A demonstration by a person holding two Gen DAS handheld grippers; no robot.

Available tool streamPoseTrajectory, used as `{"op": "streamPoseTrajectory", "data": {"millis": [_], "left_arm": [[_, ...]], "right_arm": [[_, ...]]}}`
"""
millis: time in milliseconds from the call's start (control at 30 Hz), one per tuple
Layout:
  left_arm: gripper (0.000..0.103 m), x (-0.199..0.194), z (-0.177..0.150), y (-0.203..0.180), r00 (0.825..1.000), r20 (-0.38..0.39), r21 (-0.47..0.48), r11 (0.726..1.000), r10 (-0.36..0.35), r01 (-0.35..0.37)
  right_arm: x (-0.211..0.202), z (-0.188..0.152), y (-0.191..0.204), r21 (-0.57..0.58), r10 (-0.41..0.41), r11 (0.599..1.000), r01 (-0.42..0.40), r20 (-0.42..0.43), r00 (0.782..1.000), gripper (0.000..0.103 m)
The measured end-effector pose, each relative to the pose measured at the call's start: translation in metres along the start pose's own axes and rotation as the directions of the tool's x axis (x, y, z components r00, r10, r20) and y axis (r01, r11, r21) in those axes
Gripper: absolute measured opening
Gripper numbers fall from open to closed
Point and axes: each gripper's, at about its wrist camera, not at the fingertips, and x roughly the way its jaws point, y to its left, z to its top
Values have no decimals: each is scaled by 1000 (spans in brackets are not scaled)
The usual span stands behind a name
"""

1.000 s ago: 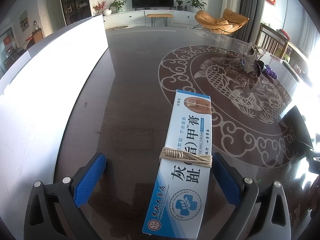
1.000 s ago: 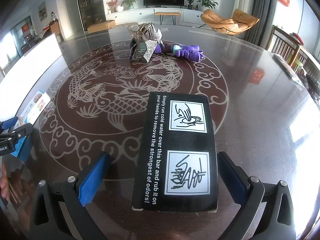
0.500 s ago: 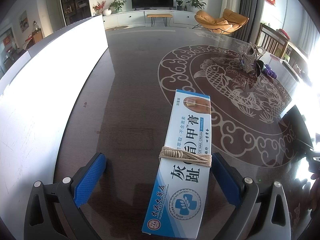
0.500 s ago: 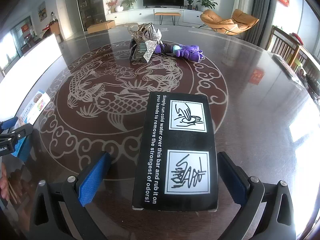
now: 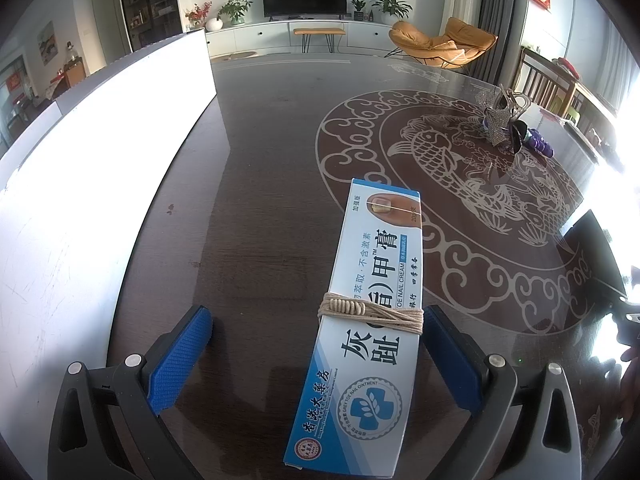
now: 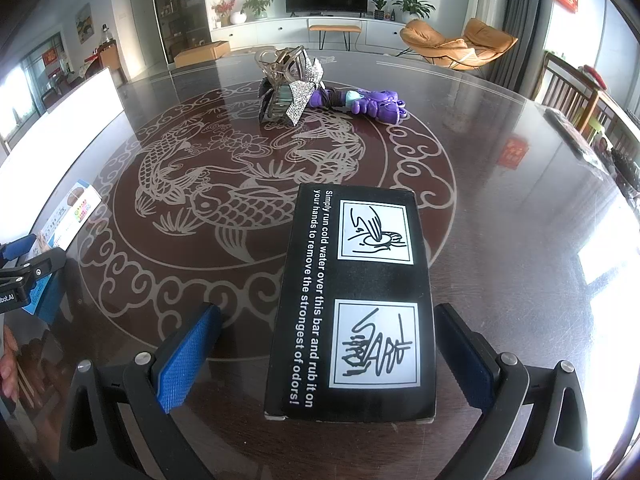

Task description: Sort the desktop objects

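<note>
— Spreading wide, is the left gripper (image 5: 316,354)?

— Yes, its jaws are standing apart. The nail cream box (image 5: 366,316), bound with a beige cord (image 5: 370,312), is lying between them, leaning toward 1 o'clock and just beside the right finger; whether they touch I cannot tell.

— And the right gripper (image 6: 326,354)?

— It is gaping too, the black soap-bar box (image 6: 354,304) lying flat between its fingers, nearer the right one.

— Farther out?

— At 12 o'clock a silver glitter hair clip (image 6: 290,88) is touching a purple toy (image 6: 370,102) on the dark glass table (image 6: 500,240). A white board (image 5: 100,168) is standing at the left gripper's 10 o'clock.
</note>
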Motion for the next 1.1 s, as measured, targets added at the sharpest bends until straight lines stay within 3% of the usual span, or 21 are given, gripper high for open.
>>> {"op": "streamPoseTrajectory", "data": {"millis": [267,400,433,467,500,533,767,967,1100], "left_arm": [[103,0,2,0,999,-23,33,999,-23,24],[103,-1,3,-7,994,-70,137,986,-84,93],[92,-4,2,-9,994,-52,158,982,-99,106],[62,-8,1,-12,993,-32,179,977,-110,114],[46,-13,2,-14,993,-17,201,972,-119,120],[44,-14,2,-16,994,-25,209,972,-109,112],[43,-60,-13,-4,980,62,165,970,-189,176],[43,-127,-1,17,942,178,107,957,-284,269],[43,-174,10,57,914,272,46,953,-300,299]], "right_arm": [[0,-1,-1,-3,0,1000,0,-3,1000,103],[3,16,-6,-30,20,999,-24,-142,990,103],[5,20,-7,-38,30,999,-37,-174,984,103],[5,22,-9,-42,28,998,-37,-183,983,91],[1,25,-11,-45,25,998,-33,-175,984,80],[-1,28,-16,-30,32,999,-38,-185,982,60],[-31,25,-8,-26,63,997,-69,-189,980,59],[-61,46,44,-88,108,989,-122,-149,983,59],[-80,74,85,-147,168,972,-184,-112,979,59]]}}
